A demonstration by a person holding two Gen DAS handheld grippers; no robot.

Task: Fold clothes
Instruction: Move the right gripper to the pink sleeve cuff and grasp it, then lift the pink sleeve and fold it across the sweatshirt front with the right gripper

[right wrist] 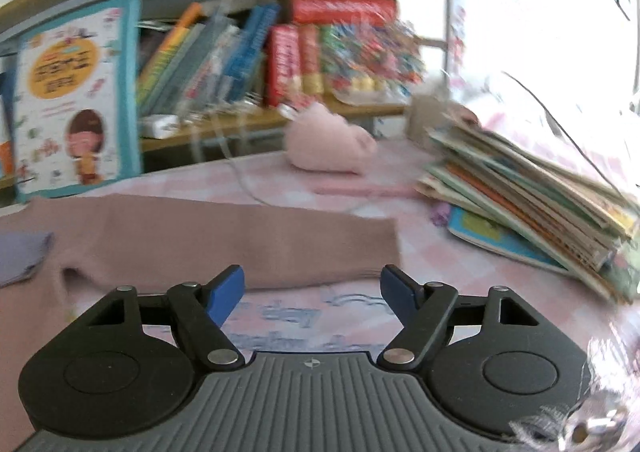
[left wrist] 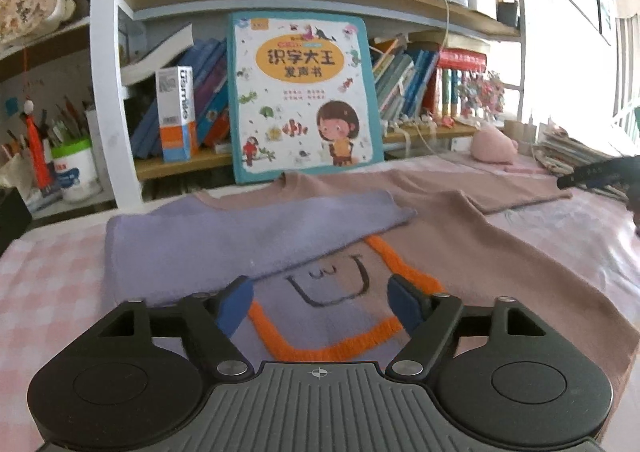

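Observation:
A sweater [left wrist: 460,252] lies flat on the pink checked table, half mauve-pink and half lilac, with an orange-outlined face patch [left wrist: 332,316]. Its lilac left sleeve [left wrist: 256,236] is folded across the chest. Its pink right sleeve [right wrist: 248,244] stretches out flat to the right. My left gripper [left wrist: 320,304] is open and empty, hovering over the sweater's lower front. My right gripper [right wrist: 312,292] is open and empty, just in front of the pink sleeve near its cuff end. The right gripper's tip shows at the right edge of the left wrist view [left wrist: 600,176].
A picture book [left wrist: 304,96] leans upright against the bookshelf behind the sweater. A pink plush toy [right wrist: 332,144] sits at the back. A slanted stack of books [right wrist: 532,208] lies at the right. A pen pot [left wrist: 76,168] stands at far left.

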